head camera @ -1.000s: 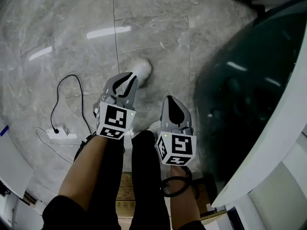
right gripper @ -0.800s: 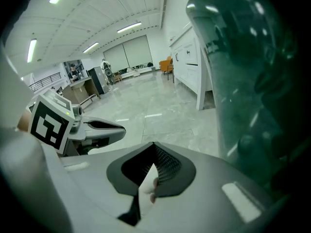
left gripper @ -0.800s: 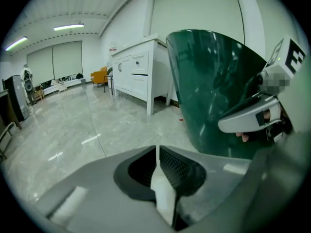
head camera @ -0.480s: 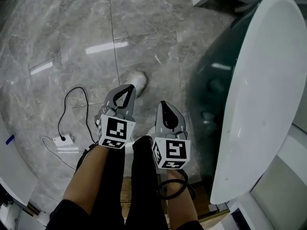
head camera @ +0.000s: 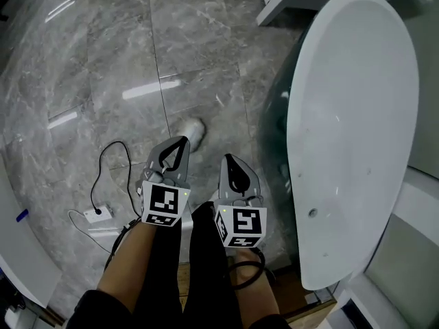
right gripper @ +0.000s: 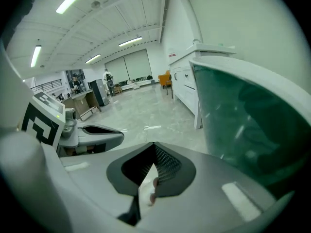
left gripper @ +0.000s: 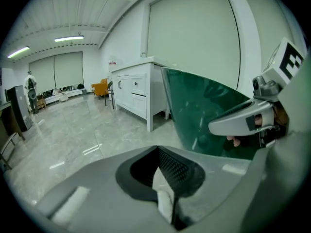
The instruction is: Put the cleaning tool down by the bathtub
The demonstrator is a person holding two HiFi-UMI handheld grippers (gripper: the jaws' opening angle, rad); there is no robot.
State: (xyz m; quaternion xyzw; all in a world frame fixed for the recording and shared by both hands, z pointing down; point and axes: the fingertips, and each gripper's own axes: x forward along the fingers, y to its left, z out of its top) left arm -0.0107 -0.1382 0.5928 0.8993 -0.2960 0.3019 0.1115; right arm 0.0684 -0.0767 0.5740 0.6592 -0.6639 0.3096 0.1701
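**Floor** (head camera: 103, 60): glossy grey veined marble tiles, in a large open room with strip lights overhead.
**Bathtub** (head camera: 357, 129): white inside, dark green outside, just to your right.
**White cabinet** (left gripper: 136, 89): stands beyond the tub's end.
**Black cable** (head camera: 113, 156): loops to a white plug block (head camera: 96, 213) on the floor at your left.
**White object** (head camera: 194, 130): lies ahead of the left gripper (head camera: 181, 142) (too blurred to name).
**Left gripper and right gripper** (head camera: 228, 160): side by side above your legs, both clenched tip to tip on nothing.
**Cleaning tool**: you cannot pick it out in any view.
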